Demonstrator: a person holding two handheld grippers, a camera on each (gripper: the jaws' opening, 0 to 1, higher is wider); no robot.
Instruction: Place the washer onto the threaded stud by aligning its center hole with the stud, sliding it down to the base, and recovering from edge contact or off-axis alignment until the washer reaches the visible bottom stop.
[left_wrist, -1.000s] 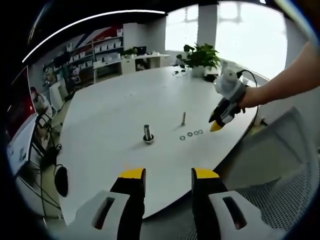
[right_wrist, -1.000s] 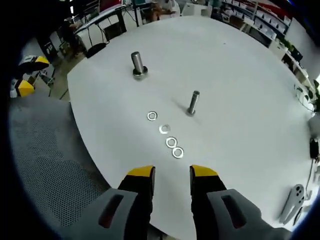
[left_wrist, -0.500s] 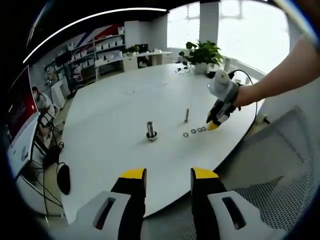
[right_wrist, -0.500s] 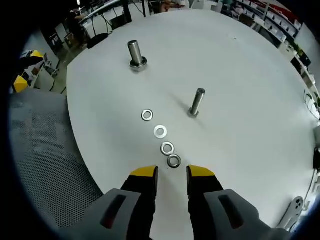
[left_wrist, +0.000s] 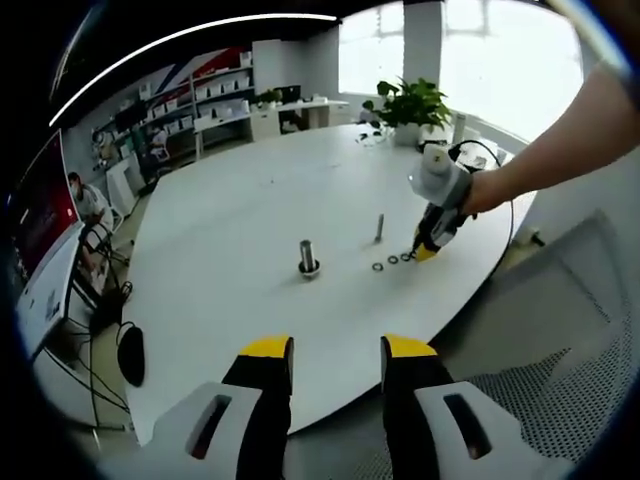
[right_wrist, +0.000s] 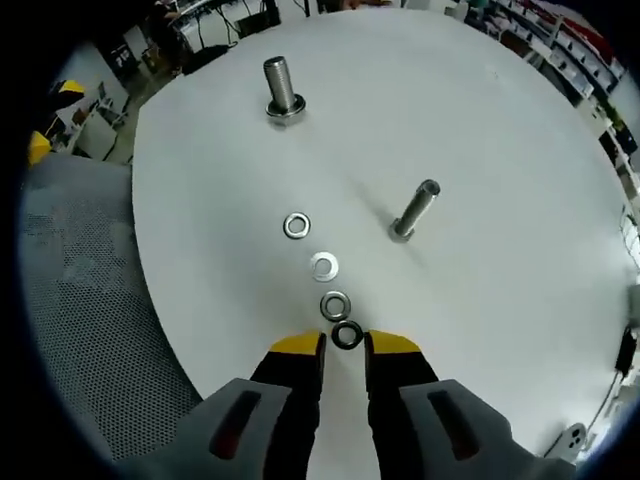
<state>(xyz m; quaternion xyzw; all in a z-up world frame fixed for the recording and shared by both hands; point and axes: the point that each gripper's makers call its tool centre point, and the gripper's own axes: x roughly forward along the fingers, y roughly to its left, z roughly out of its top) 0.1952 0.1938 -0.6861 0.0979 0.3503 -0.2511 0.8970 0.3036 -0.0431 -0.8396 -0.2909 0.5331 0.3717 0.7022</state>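
While the round white table (left_wrist: 230, 240) spreads across the left gripper view, a person sits at its far left edge near shelving, a dark cable trails on the floor below, and the left gripper (left_wrist: 336, 352) hangs off the table's near edge with its yellow-tipped jaws parted and nothing between them; further right on the tabletop stands a thick, short steel bolt on a wide base (left_wrist: 308, 258), then a slimmer upright threaded steel stud (left_wrist: 379, 228), with a short row of small metal washers (left_wrist: 392, 261) lying just in front of the stud; at the row's right end the right gripper (left_wrist: 427, 247) comes down to the table, held by a person's hand (left_wrist: 480, 194) and bare forearm, and a potted green plant (left_wrist: 410, 105) stands behind near the bright windows.

Seen from the right gripper view, grey mesh chair fabric (right_wrist: 80, 300) lies left of the table (right_wrist: 520, 250); the thick bolt (right_wrist: 283, 90) stands at the far side, four washers run in a line toward the camera, the nearest a dark steel ring washer (right_wrist: 347, 335) lying flat on the table between the tips of the right gripper (right_wrist: 346, 345); the jaws stand narrowly apart, close on either side of it, though I cannot tell whether they are pressing it; the slim stud (right_wrist: 415, 210) stands to the right of the row, well apart from that washer.
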